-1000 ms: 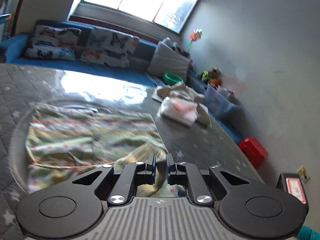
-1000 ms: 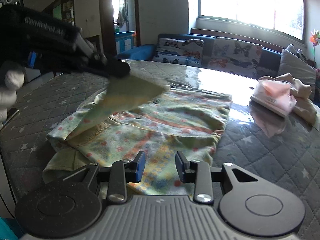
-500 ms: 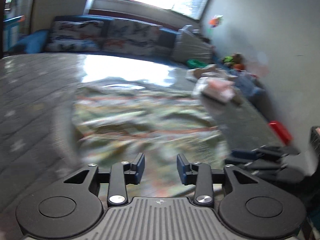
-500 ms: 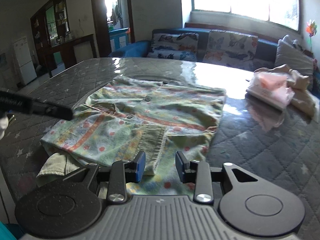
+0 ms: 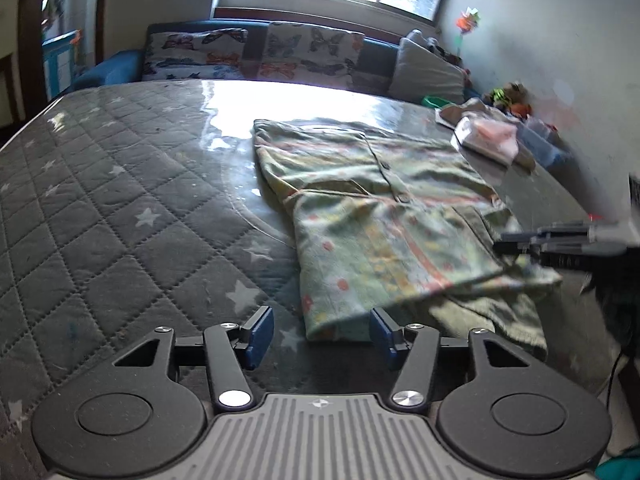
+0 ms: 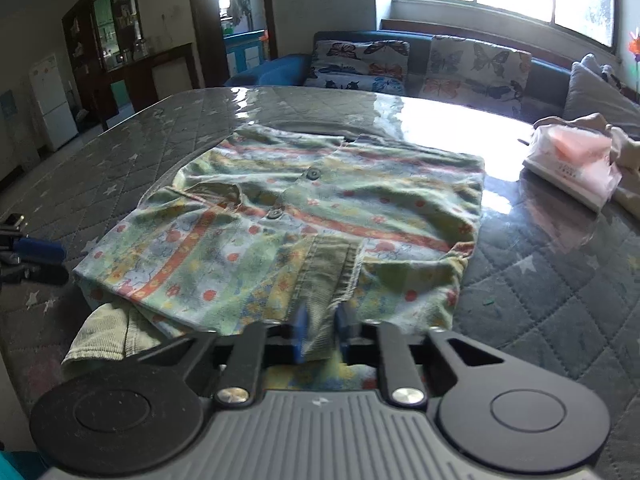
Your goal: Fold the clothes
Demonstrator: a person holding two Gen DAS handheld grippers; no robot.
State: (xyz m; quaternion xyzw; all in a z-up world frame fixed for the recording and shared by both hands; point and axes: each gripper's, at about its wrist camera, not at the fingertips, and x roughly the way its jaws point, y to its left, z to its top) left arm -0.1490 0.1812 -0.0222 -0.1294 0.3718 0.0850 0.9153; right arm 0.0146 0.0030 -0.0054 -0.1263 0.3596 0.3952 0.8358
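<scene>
green patterned shirt (image 6: 320, 216) lay flat on the quilted grey table (image 5: 120, 208), left gripper (image 5: 320, 338) spread wide at the shirt's near corner, holding nothing, right gripper (image 6: 322, 334) pinching the green cuff (image 6: 332, 280) at the near edge, pink package (image 6: 572, 164) well apart

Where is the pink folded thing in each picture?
Left wrist view: the pink folded thing lies far right, past the flowery shirt.
Right wrist view: it lies at the right edge, beside the shirt.
Shared landmark: the butterfly cushions under the window.
</scene>
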